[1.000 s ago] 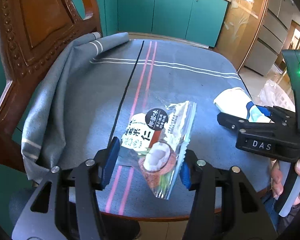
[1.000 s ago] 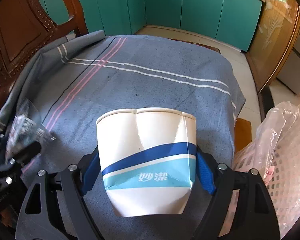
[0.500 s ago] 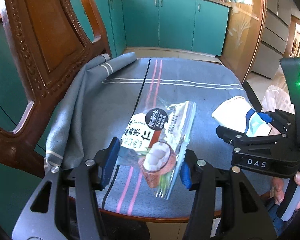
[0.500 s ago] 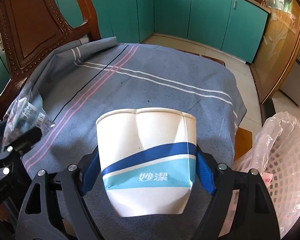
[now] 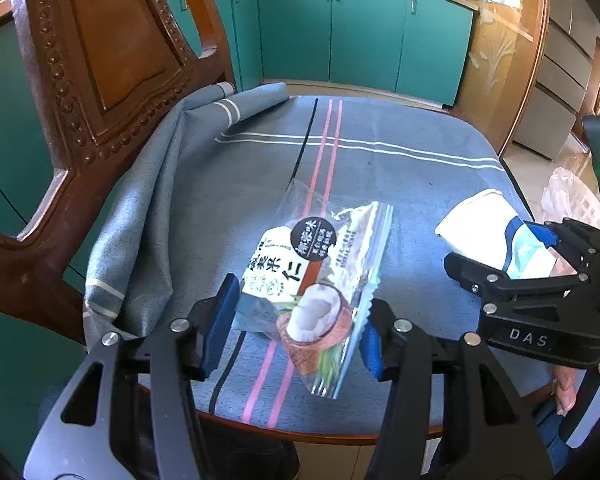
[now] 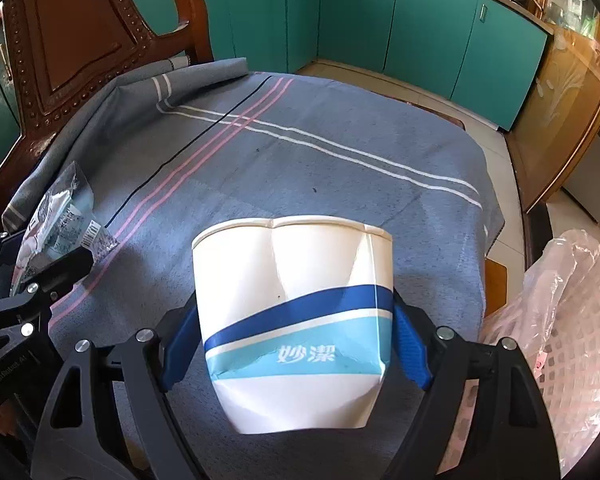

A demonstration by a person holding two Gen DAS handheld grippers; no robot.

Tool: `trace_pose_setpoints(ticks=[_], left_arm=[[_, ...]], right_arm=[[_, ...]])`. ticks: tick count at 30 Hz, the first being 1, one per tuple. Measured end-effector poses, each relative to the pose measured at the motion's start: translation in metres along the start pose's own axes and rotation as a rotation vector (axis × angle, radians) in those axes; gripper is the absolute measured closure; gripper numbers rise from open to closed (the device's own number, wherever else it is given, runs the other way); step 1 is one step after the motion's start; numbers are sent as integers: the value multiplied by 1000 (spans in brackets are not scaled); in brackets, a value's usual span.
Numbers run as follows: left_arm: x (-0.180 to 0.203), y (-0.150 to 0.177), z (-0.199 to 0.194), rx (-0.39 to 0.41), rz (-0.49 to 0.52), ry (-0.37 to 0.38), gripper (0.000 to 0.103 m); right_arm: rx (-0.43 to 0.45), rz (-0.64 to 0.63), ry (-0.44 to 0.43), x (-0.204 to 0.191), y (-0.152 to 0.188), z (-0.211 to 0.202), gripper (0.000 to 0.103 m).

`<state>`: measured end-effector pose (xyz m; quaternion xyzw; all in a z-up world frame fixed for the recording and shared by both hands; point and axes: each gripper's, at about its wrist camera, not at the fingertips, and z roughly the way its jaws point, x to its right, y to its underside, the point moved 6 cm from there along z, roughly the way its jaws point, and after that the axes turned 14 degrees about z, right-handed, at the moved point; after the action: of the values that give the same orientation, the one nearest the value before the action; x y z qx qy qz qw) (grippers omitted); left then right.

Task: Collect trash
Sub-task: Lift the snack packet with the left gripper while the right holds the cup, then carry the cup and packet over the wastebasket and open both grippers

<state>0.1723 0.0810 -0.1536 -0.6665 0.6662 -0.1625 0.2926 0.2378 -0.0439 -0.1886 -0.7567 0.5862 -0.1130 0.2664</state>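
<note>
From the left wrist camera, a small wooden table point(image 5: 340, 436) carries a grey-blue cloth point(image 5: 380, 168) with pink, white and black stripes; the cloth bunches against a carved wooden chair point(image 5: 100, 60) at left. Teal cabinets point(image 5: 360, 36) line the far wall. The left gripper point(image 5: 294, 326) is clamped on a clear snack wrapper point(image 5: 316, 280) with a coconut picture, held just above the cloth. At right, the right gripper point(image 5: 532, 256) pinches a crushed white paper cup point(image 5: 480, 232).

From the right wrist camera, the right gripper point(image 6: 296, 344) squeezes the cup point(image 6: 296, 312) — white with blue bands — above the near part of the cloth point(image 6: 300, 160). A pink-lined white basket point(image 6: 560, 340) sits at the right, off the table. The wrapper point(image 6: 60, 224) shows at left.

Against the earlier frames, more chair back and more cabinets are in view — both grips unchanged.
</note>
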Motion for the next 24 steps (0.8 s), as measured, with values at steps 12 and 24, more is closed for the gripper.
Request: trace_pose_setpoints(ticks=[12,24], left_arm=[[-3,-23,-48,135,0,-21,48],[70,-54,-64,201,111,103,48]], right_arm=[[223,91,-39,31,-30,-68,22],[358,314,246,166,-4,-130,22]])
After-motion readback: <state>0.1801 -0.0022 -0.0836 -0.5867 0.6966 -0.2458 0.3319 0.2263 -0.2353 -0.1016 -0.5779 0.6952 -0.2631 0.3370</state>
